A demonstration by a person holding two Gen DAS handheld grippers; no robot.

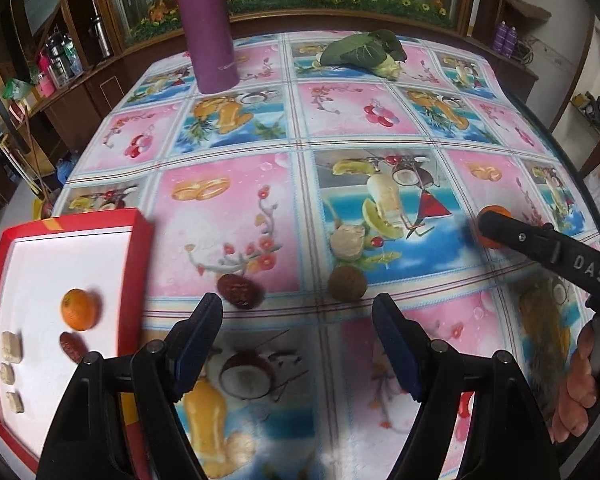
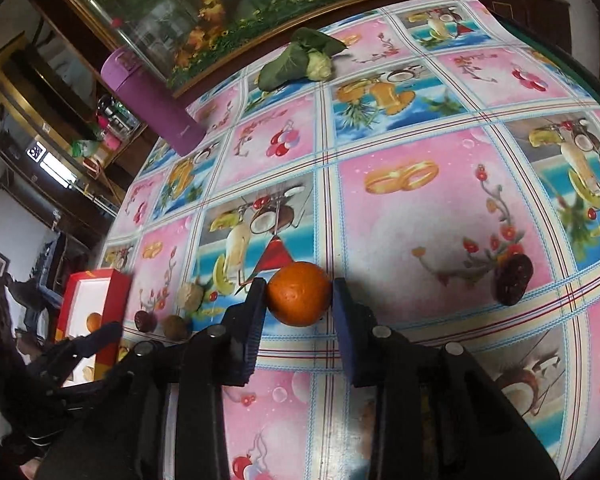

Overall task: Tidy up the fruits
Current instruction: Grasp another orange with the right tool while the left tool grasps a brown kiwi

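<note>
The right hand-held gripper point(image 2: 299, 300) brackets an orange point(image 2: 299, 298) on the counter point(image 2: 420, 216), contact unclear; a date point(image 2: 512, 280) lies at three o'clock. Only the left view shows the spread left hand-held gripper point(image 1: 298, 312) and red tray's point(image 1: 134, 280) contents.

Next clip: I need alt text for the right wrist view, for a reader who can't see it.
The right hand-held gripper has its two fingers on either side of an orange on a fruit-patterned tablecloth, jaws not clearly closed on it. A dark red date lies to the right; at far left is a red tray, with a purple bottle and a leafy vegetable farther back.
</note>
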